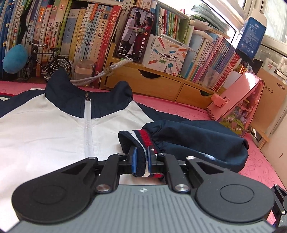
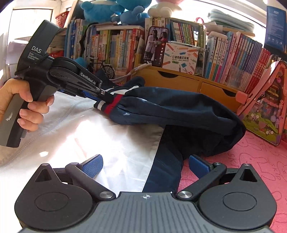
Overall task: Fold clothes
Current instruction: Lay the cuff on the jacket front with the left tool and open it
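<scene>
- The navy-and-white zip-up jacket [image 1: 53, 129] lies flat on the pink patterned bedspread [image 2: 251, 161], its navy sleeve [image 2: 170, 109] folded across the chest.
- The left gripper [image 1: 142, 157] is clamped on the sleeve's red-white striped knit cuff [image 1: 136, 141]; its body hides the cuff's end.
- Only the right wrist view shows the person's hand [image 2: 26, 107] and the right gripper [image 2: 146, 165], jaws spread, grasping nothing, over the jacket's side edge.

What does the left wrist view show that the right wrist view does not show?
Only the left wrist view shows the jacket's collar and zipper, and the left gripper from behind, shut on the striped cuff.

Only the right wrist view shows the hand holding that gripper, the right gripper open above the jacket, and the blue plush toys.

Both show the navy sleeve, phone and pink mat.
</scene>
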